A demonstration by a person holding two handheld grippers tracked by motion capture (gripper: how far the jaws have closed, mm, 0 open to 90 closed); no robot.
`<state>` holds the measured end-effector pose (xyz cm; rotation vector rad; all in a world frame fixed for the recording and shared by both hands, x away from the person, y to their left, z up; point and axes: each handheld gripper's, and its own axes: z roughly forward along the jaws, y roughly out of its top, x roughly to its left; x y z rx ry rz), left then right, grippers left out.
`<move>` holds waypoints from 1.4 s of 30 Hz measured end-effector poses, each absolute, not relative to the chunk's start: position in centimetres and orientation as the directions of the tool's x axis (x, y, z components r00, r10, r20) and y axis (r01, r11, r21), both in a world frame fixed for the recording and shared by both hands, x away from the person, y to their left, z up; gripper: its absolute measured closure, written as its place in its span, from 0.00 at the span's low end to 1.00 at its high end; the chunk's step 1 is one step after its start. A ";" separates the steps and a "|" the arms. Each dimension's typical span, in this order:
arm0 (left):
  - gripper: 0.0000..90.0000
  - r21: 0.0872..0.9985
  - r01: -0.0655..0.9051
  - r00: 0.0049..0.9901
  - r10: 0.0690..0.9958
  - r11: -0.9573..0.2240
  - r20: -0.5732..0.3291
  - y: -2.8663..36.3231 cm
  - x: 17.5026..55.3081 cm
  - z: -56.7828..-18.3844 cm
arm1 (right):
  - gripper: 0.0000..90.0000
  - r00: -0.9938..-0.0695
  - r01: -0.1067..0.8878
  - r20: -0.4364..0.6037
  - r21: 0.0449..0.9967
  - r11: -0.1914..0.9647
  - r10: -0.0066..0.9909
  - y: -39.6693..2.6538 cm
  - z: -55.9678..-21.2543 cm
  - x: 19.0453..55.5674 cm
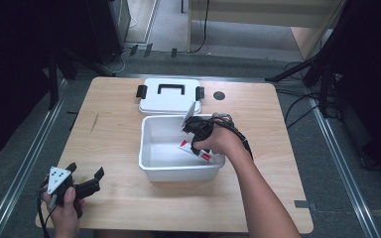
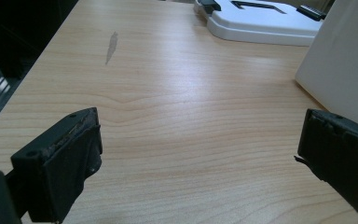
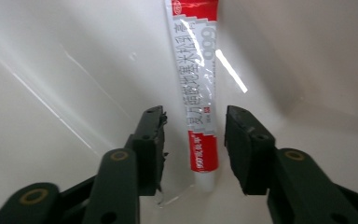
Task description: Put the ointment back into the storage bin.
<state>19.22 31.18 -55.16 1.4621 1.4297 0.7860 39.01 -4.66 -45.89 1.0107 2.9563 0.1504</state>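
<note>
The tube lies flat on the floor of the white bin, toward its right wall, near the middle of the table. Its long axis is seen slanting across the bin floor, cap end toward the near right corner. It is judged light, soft and glossy, so likely slippery; a hold across the firmer shoulder just above the cap is advised. The right gripper is lowered into the bin, jaws parted on either side of the tube, apparently without pressing it. The left gripper is held wide open over the near left corner of the table, nothing between its jaws. The lid rests behind the bin.
</note>
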 end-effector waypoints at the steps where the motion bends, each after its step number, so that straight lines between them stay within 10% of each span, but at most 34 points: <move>1: 0.00 0.914 0.396 0.123 0.981 0.093 -0.153 31.2 19.2 -55.2 | 0.61 -0.789 0.613 0.020 0.095 0.784 0.615 -4.7 -45.7 39.0; 16: 0.00 0.913 0.396 0.122 0.981 0.092 -0.152 31.2 19.2 -55.2 | 0.22 -0.809 0.581 0.033 0.194 0.790 0.587 -5.2 -41.2 37.1; 42: 0.00 0.913 0.398 0.120 0.981 0.092 -0.152 31.1 19.3 -55.2 | 0.21 -0.816 0.550 -0.080 0.199 0.811 0.573 -11.9 -34.4 34.9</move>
